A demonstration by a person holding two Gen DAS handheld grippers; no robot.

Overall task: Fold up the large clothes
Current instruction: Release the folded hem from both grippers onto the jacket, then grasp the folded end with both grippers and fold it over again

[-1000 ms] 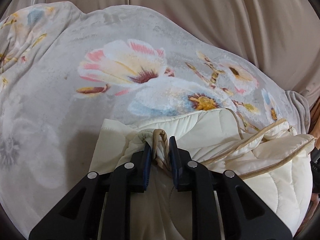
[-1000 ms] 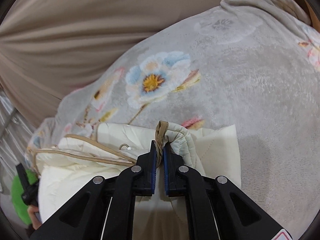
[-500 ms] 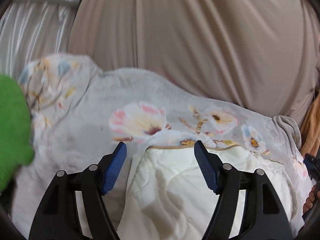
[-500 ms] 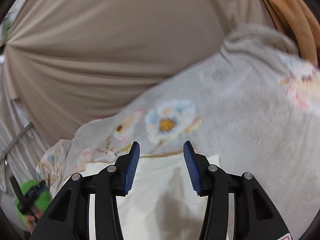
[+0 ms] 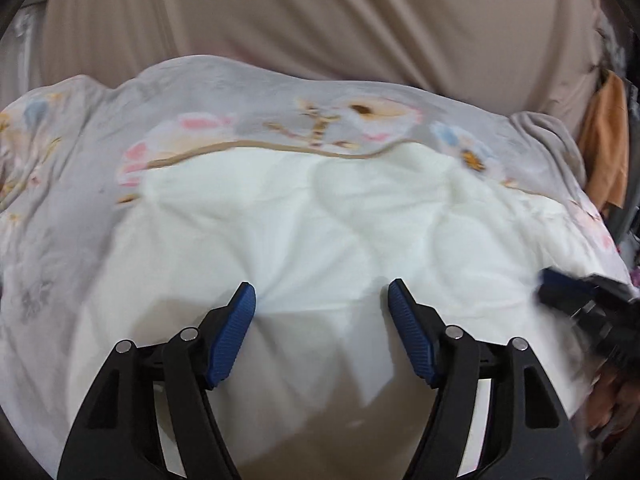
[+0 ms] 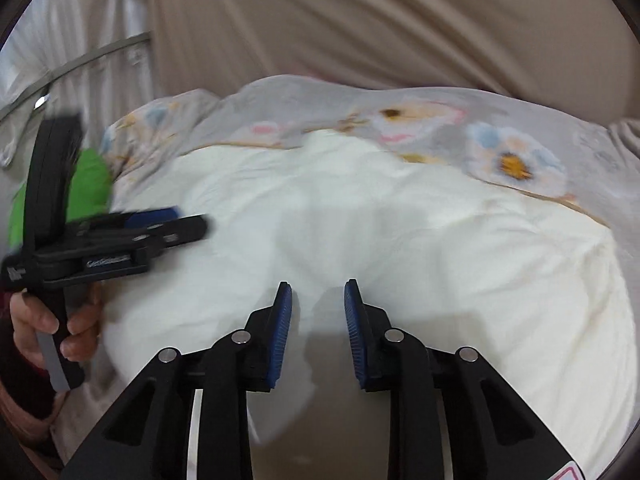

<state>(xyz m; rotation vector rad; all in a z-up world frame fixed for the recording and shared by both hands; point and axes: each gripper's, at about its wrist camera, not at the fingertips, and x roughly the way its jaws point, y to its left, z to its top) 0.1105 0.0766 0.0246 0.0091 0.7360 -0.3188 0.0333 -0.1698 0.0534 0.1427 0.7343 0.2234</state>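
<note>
A cream quilted garment [image 5: 320, 216] with a tan-trimmed far edge lies spread flat on a grey floral blanket [image 5: 80, 168]. My left gripper [image 5: 320, 292] hovers over its near part, open, with nothing between the blue pads. In the right wrist view the same garment [image 6: 440, 240] lies under my right gripper [image 6: 318, 290]. Its jaws are closing, still apart, with nothing between them. The left gripper [image 6: 184, 220] shows at that view's left, held by a hand [image 6: 32, 320]. The right gripper [image 5: 560, 282] is a blur at the right edge of the left wrist view.
A beige draped cloth [image 5: 320, 20] covers the back behind the blanket. An orange fabric [image 5: 604, 140] hangs at the far right. A green object [image 6: 88, 184] sits at the blanket's left end, by pale striped curtains [image 6: 80, 20].
Both grippers let go of the garment's gathered tan-trimmed edge, opened and drew back. The garment now lies flat. The right jaws stand narrower than half a second ago.
</note>
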